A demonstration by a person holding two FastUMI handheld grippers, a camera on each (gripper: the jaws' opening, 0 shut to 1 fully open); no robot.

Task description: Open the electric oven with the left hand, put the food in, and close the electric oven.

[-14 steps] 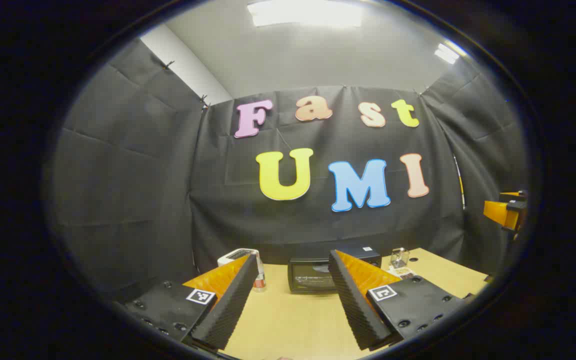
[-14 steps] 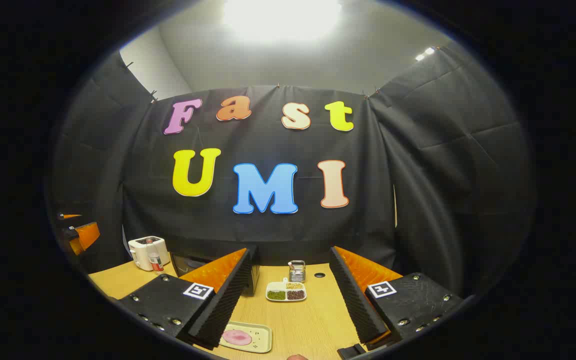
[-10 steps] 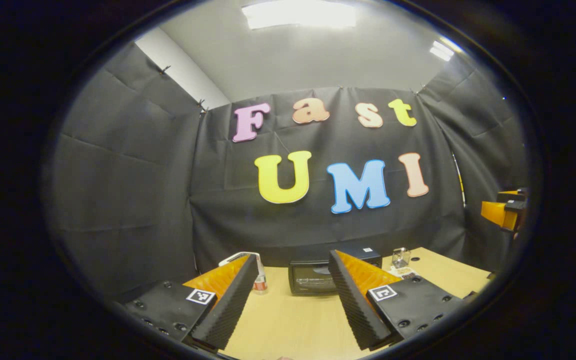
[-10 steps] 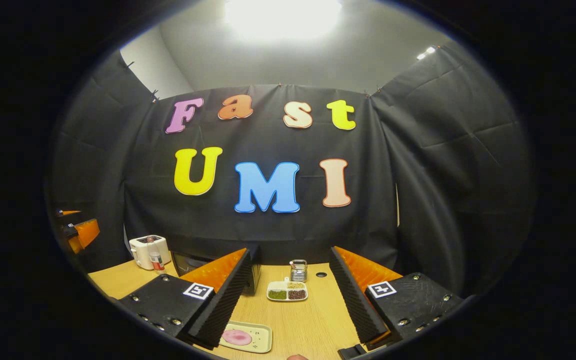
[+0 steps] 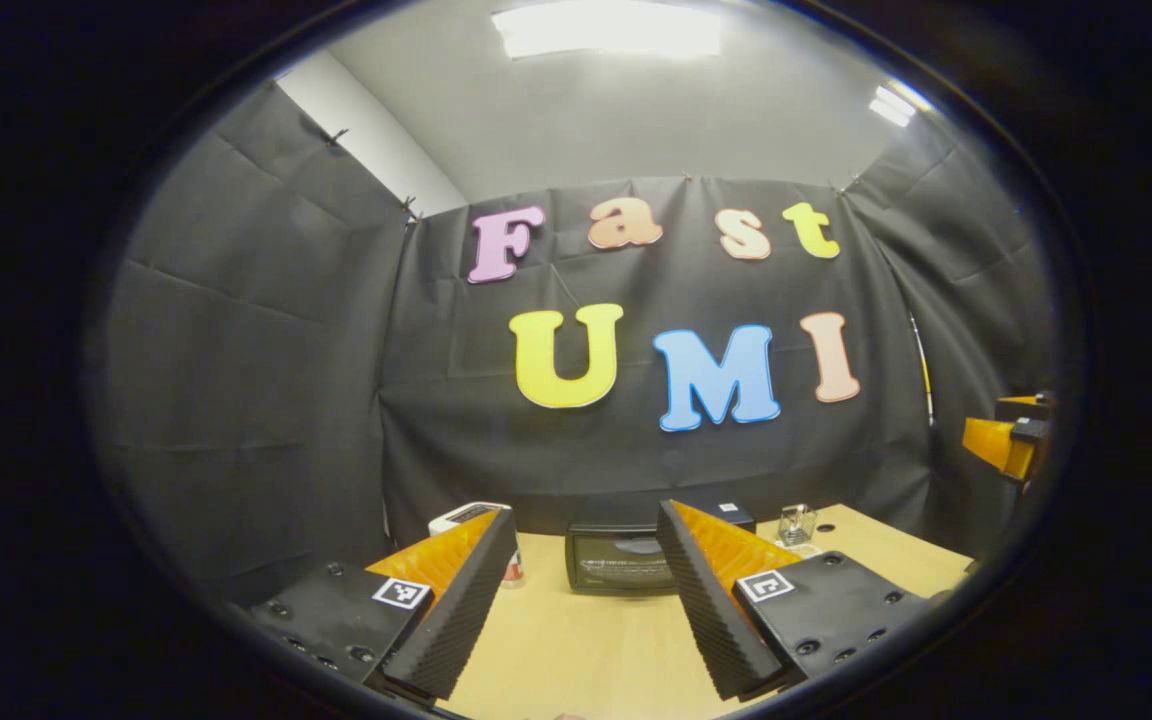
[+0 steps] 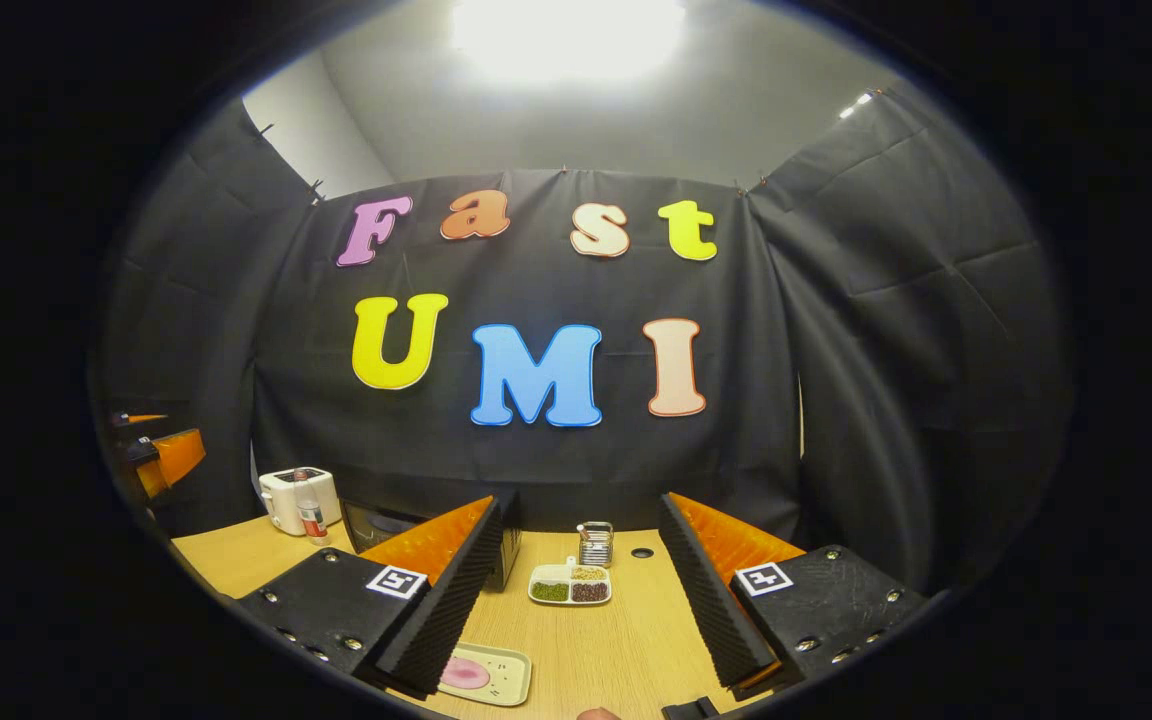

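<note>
A black oven (image 5: 618, 560) with a dark glass door, closed, sits at the back of a wooden bench (image 5: 576, 650). Near it lies a plate of pink food (image 6: 484, 674). Both grippers, left (image 5: 586, 600) and right (image 6: 576, 600), hold jaws wide apart, empty.

left gripper (image 5: 586, 600) jaws apart, empty | electric oven (image 5: 621, 560) door closed, ahead | table (image 5: 586, 650)

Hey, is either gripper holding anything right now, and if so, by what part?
Nothing is held. The left gripper and the right gripper are both open with only the light wooden table between their fingers.
</note>
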